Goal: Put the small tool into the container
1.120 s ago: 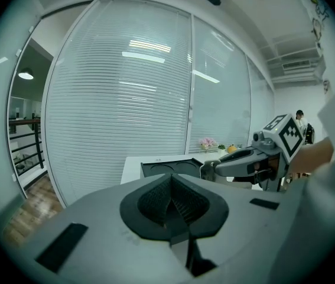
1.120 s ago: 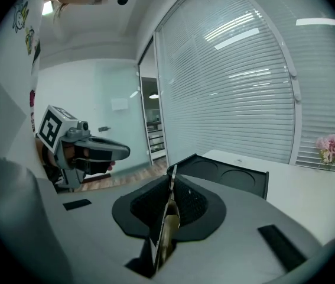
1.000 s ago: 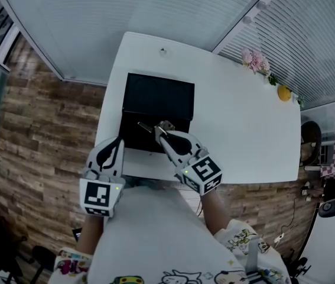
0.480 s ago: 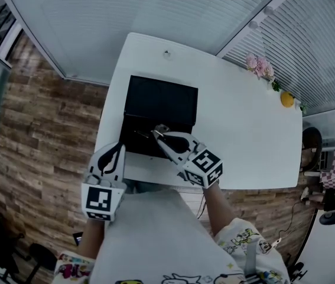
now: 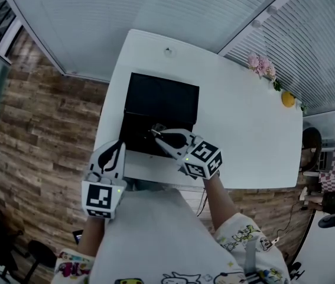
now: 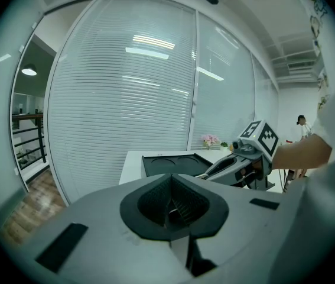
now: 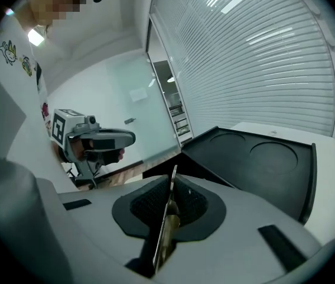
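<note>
Bright, even light; fisheye-warped edges

Looks like an office or meeting room to me: slatted blinds (image 5: 96, 16) over glass walls from 10 to 2 o'clock, a white table (image 5: 244, 129) dead centre, wood-plank floor (image 5: 37, 135) at 9. Pink flowers (image 5: 259, 65) sit at the table's 1 o'clock edge. The left gripper view shows a ceiling air unit (image 6: 300, 61).

Head view looks steeply down; gripper views share the container (image 5: 161, 102).
</note>
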Action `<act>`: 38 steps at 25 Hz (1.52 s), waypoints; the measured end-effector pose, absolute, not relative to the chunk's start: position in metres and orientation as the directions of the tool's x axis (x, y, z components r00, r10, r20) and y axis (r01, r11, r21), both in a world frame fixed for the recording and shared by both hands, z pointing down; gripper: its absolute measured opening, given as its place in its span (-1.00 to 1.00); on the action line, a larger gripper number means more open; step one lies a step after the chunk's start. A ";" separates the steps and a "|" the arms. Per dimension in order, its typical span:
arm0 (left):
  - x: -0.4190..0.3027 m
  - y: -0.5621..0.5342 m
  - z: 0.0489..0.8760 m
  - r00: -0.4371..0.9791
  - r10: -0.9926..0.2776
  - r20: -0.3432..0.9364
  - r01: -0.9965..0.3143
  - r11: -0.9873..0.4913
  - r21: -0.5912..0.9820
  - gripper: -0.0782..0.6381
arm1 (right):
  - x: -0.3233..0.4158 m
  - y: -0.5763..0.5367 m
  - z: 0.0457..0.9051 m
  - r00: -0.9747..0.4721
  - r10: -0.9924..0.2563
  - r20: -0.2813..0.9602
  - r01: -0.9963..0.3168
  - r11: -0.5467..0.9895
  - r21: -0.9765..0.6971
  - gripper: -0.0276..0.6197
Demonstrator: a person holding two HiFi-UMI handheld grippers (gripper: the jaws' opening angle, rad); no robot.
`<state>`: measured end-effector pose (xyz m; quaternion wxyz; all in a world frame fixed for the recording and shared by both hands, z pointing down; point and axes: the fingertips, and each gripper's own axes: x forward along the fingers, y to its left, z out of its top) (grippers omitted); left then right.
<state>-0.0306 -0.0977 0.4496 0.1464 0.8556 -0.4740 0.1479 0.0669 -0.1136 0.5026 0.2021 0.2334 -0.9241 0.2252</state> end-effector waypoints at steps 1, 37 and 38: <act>-0.031 -0.098 0.449 0.508 -0.768 0.391 -0.854 -0.508 0.111 -0.76 | 0.066 -0.114 0.503 -0.811 -0.334 0.480 -0.519 0.790 -0.327 -0.83; -0.033 -0.097 0.459 0.503 -0.764 0.404 -0.857 -0.500 0.122 -0.77 | 0.056 -0.109 0.542 -0.743 -0.178 0.645 -0.476 0.818 -0.323 -0.85; -0.034 -0.097 0.459 0.503 -0.765 0.403 -0.858 -0.498 0.126 -0.77 | 0.056 -0.110 0.542 -0.743 -0.179 0.645 -0.478 0.817 -0.323 -0.85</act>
